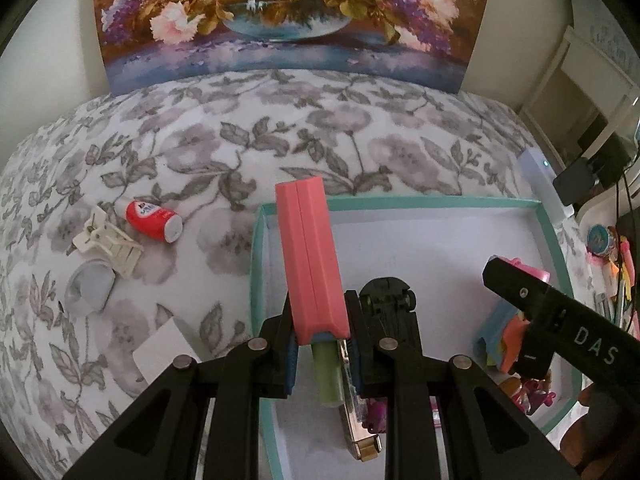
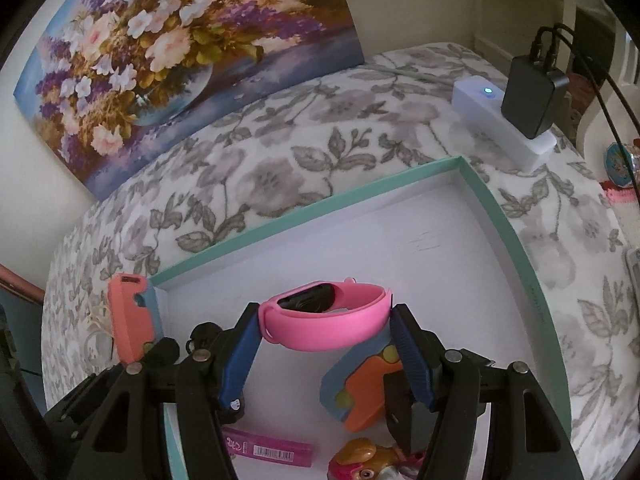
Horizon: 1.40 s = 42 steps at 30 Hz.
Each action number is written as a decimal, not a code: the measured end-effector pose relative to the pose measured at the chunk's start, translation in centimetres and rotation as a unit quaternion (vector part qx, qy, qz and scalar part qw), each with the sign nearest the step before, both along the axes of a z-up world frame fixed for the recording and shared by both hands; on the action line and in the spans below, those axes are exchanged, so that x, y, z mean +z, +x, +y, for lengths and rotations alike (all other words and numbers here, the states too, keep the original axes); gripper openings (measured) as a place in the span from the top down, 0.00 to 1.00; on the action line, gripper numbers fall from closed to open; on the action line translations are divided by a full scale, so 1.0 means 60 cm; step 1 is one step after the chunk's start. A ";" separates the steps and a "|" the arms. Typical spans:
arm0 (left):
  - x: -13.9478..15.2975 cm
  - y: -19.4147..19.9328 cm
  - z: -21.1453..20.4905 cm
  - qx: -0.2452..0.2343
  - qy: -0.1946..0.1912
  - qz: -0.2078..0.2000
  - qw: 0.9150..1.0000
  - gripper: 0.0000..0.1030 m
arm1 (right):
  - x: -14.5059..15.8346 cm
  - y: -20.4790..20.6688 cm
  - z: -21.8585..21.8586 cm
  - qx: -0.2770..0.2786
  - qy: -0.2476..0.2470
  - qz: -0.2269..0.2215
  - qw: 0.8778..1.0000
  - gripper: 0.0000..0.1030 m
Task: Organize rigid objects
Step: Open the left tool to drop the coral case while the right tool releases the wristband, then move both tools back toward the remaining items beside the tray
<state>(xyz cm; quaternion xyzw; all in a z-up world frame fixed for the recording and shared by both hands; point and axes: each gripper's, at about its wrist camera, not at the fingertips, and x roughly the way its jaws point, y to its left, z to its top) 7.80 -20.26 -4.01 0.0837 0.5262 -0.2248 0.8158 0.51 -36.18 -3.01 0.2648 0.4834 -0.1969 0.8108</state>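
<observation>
My left gripper (image 1: 318, 320) is shut on a long pink case (image 1: 310, 260), held upright over the left part of the teal-rimmed white box (image 1: 400, 201); the case also shows in the right wrist view (image 2: 130, 318). My right gripper (image 2: 324, 320) is shut on a pink wristband watch (image 2: 324, 316), held above the box (image 2: 516, 240); that gripper shows in the left wrist view (image 1: 520, 292). In the box lie a black toy car (image 1: 390, 300), a green tube (image 1: 328, 372), a blue-and-orange toy (image 2: 360, 392), a pink barcode stick (image 2: 268, 446) and a toy figure (image 2: 368, 462).
On the floral cloth left of the box lie a red-and-white bottle (image 1: 150, 220), a white hair clip (image 1: 108, 242), a grey round lid (image 1: 90, 286) and a white card (image 1: 164, 350). A white device (image 2: 500, 128) with a black charger (image 2: 532, 88) stands behind the box. A flower painting (image 1: 280, 16) leans at the back.
</observation>
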 end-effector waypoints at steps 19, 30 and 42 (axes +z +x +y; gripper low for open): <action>0.025 0.000 0.008 0.002 0.003 -0.006 1.000 0.51 | 0.007 0.003 0.009 0.007 0.002 0.007 1.000 0.32; 0.049 0.005 0.044 0.029 -0.001 -0.005 1.000 0.29 | 0.027 -0.009 0.019 0.005 -0.011 0.006 1.000 0.32; 0.046 0.001 0.110 0.081 0.019 0.008 0.997 0.10 | 0.029 -0.024 0.058 0.011 -0.032 0.029 0.999 0.16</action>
